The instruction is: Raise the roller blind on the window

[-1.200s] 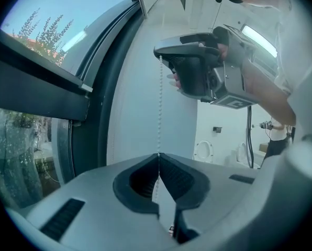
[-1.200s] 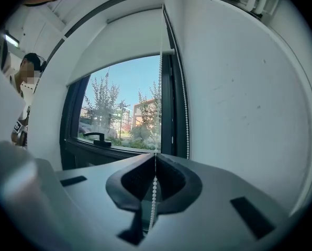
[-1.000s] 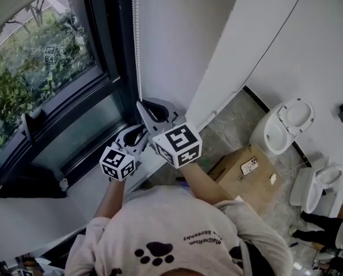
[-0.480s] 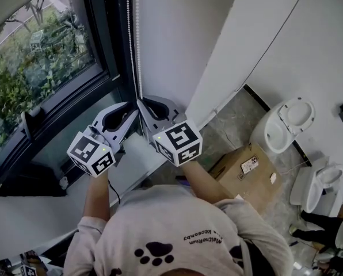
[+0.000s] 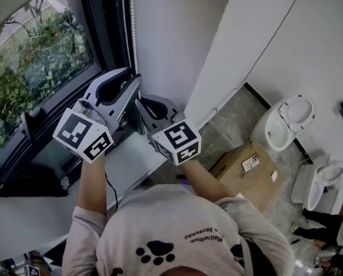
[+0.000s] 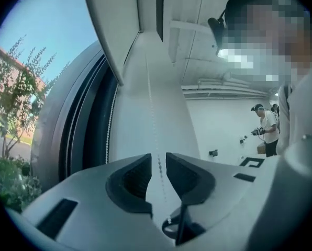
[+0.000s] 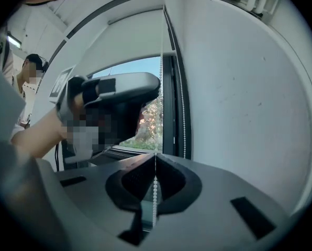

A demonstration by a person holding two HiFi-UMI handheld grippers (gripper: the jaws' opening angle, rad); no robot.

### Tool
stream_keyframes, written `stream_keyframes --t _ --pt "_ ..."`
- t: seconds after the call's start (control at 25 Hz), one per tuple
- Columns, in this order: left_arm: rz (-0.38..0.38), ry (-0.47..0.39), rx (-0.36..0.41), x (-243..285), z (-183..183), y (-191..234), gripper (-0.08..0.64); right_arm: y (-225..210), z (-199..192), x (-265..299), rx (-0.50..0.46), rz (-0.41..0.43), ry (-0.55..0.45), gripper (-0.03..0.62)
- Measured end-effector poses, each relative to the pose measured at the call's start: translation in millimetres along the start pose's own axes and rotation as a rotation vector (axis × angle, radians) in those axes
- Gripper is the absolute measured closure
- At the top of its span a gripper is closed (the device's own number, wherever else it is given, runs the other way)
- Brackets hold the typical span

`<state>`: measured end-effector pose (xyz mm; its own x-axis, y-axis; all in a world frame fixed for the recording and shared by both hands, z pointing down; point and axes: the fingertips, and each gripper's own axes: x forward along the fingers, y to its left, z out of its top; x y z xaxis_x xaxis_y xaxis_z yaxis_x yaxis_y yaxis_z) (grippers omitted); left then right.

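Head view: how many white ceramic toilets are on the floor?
2. One white ceramic toilet beside the wall, above the brown cardboard box; the other right of that box. More may be hidden offscreen.

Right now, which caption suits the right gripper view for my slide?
Right gripper shut on the bead chain, with the window behind and a white wall beside it.
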<state>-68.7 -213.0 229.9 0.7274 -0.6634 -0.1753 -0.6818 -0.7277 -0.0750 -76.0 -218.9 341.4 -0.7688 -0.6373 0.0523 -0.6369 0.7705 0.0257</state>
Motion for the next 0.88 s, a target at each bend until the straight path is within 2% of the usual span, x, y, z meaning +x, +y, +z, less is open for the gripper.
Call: stream_keyframes --t 0.16,0.32,0.52,0.72,0.88 --pt "0.013 -0.029 0.022 11.1 28.7 10.6 0.472 1.3 0.3 0.0 -0.003 0.0 -0.001 0.583" --pt "-0.01 -0.008 0.044 20.7 36.4 10.0 0.505 1.2 0.5 -0.2 -0.004 -0.004 -0.003 0.583" --pt "-0.064 0.026 0.012 26.3 34.8 3.0 0.549 -4.2 0.6 -1.5 -0.004 -0.016 -0.004 0.583" --pt "-0.058 0.075 0.023 22.4 19.6 5.4 0.551 -2.8 -15.7 2.2 -0.01 -0.016 0.035 0.583" --pt "-0.056 0.087 -0.01 19.0 -2.1 4.9 0.551 -2.7 -37.8 4.6 0.02 -0.01 0.075 0.583"
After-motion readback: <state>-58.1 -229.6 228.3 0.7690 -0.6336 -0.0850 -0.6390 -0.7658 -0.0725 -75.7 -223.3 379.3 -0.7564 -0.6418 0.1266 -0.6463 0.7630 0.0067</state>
